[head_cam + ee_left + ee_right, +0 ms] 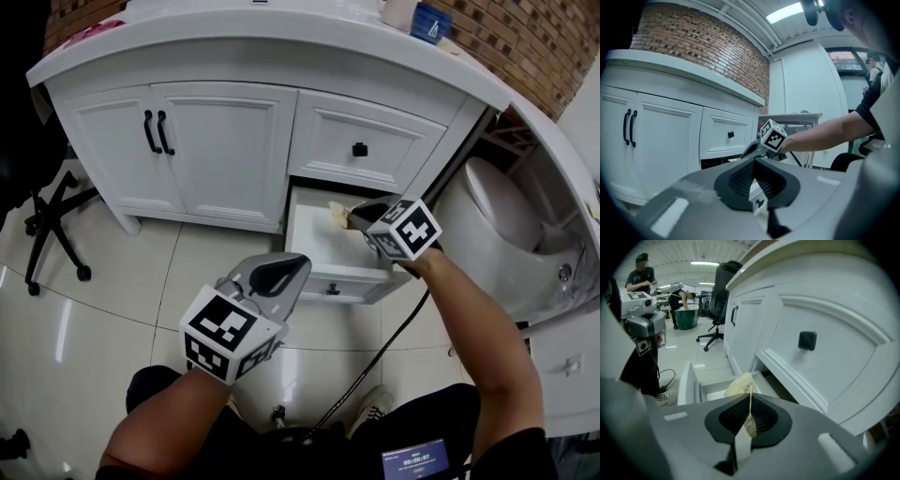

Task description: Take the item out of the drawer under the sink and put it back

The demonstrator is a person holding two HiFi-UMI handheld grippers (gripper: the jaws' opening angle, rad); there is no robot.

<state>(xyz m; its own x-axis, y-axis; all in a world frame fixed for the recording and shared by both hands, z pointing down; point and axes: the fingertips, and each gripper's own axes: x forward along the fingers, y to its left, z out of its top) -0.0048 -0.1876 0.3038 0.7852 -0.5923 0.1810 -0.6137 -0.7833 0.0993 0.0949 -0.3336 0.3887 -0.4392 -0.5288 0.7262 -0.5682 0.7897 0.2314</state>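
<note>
The lower drawer (323, 246) of the white sink cabinet stands pulled open; its inside looks bare. My right gripper (352, 218) is over the drawer's back right, shut on a pale yellow paper packet (336, 214). In the right gripper view the packet (739, 385) sticks out past the closed jaws of the right gripper (750, 403), above the open drawer (689, 386). My left gripper (292, 268) hovers above the floor in front of the drawer, shut and holding nothing. In the left gripper view, the left gripper (753, 165) points at the right gripper's marker cube (773, 136).
Above the open drawer is a shut drawer with a black knob (360, 149). Two cabinet doors with black handles (156, 132) are at left. A toilet (506, 217) stands close on the right, an office chair base (54, 230) at left. A black cable (380, 352) runs across the floor tiles.
</note>
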